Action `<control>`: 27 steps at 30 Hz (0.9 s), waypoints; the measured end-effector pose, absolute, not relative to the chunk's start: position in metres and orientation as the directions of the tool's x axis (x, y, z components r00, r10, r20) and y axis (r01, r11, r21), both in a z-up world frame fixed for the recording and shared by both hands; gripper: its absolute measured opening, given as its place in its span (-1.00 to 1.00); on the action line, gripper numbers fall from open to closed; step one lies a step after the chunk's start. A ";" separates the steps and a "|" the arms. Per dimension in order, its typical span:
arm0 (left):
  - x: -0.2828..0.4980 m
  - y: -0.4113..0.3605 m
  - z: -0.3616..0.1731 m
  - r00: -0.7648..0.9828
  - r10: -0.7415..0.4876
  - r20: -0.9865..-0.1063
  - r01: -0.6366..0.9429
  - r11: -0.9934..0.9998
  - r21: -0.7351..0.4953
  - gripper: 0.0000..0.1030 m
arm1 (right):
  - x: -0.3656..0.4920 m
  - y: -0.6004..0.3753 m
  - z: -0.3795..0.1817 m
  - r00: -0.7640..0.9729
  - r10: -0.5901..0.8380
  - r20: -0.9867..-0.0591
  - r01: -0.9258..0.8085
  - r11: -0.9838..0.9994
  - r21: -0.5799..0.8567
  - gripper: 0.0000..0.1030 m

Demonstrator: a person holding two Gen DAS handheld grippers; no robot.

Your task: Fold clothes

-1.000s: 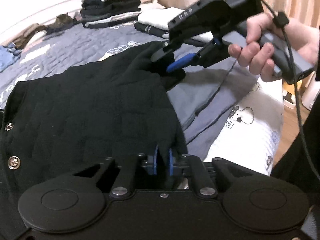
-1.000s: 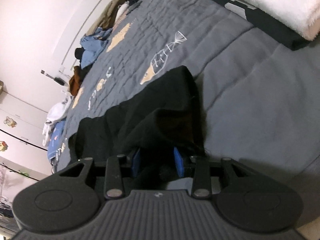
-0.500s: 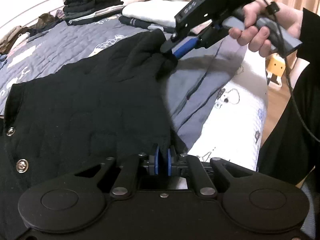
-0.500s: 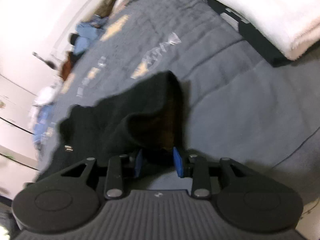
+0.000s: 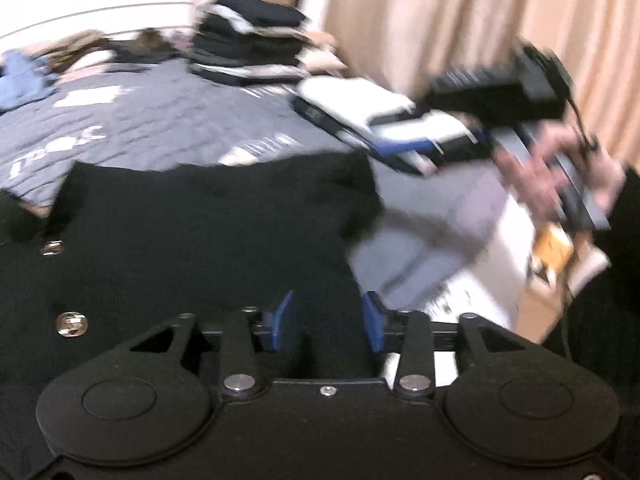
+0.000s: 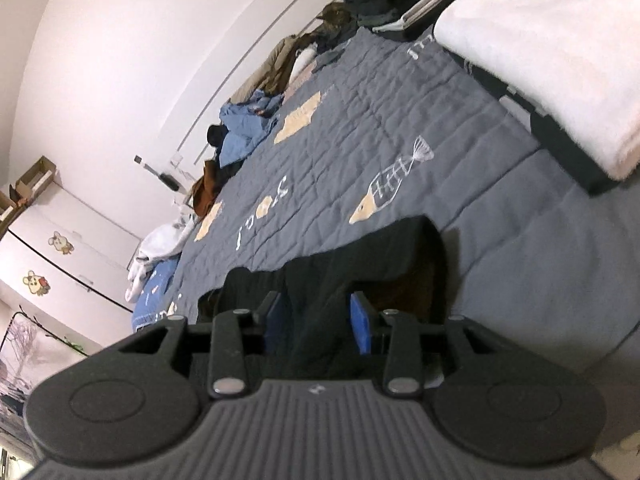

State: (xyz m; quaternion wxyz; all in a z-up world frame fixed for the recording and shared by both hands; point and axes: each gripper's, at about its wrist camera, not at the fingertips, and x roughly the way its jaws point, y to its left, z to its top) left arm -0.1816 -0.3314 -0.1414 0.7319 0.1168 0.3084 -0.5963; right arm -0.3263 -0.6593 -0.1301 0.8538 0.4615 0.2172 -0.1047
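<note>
Both claws opening, risen | black garment (image 5: 200, 240) apparently loose between pads

Black jacket (image 5: 200, 240) is looking like matt quilted cloth with shiny metal snaps (image 5: 72, 324), lying on a stitched grey quilt (image 6: 400, 128).

Pale wall (image 6: 120, 60); beige curtains (image 5: 460, 20); grey quilted bed (image 6: 400, 140).

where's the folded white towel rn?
The folded white towel sits at the upper right of the right wrist view, on a dark folded garment on the grey quilt, beyond the black jacket.
</note>
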 end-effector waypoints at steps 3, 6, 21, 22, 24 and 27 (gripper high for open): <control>-0.168 -0.323 -0.133 0.151 -0.814 -0.561 0.917 0.328 -0.229 -0.07 | -0.325 -0.647 -0.129 0.880 0.027 -0.474 0.378 0.564 0.735 -0.27; -0.157 -0.315 -0.127 0.219 -0.810 -0.543 0.888 0.396 -0.232 -0.03 | -0.325 -0.636 -0.132 0.876 0.041 -0.481 0.379 0.559 0.738 -0.25; -0.149 -0.281 -0.121 0.298 -0.782 -0.548 0.857 0.472 -0.208 0.00 | -0.333 -0.615 -0.160 0.830 -0.022 -0.558 0.510 0.434 0.742 -0.13; -0.149 -0.278 -0.120 0.300 -0.782 -0.547 0.856 0.473 -0.207 0.00 | -0.334 -0.612 -0.161 0.823 -0.038 -0.566 0.525 0.430 0.734 -0.10; -0.148 -0.274 -0.120 0.305 -0.781 -0.545 0.855 0.477 -0.205 0.00 | -0.331 -0.612 -0.164 0.818 -0.041 -0.574 0.534 0.425 0.730 -0.03; -0.148 -0.268 -0.118 0.313 -0.783 -0.537 0.852 0.481 -0.205 0.01 | -0.327 -0.612 -0.168 0.818 -0.045 -0.573 0.540 0.404 0.739 0.05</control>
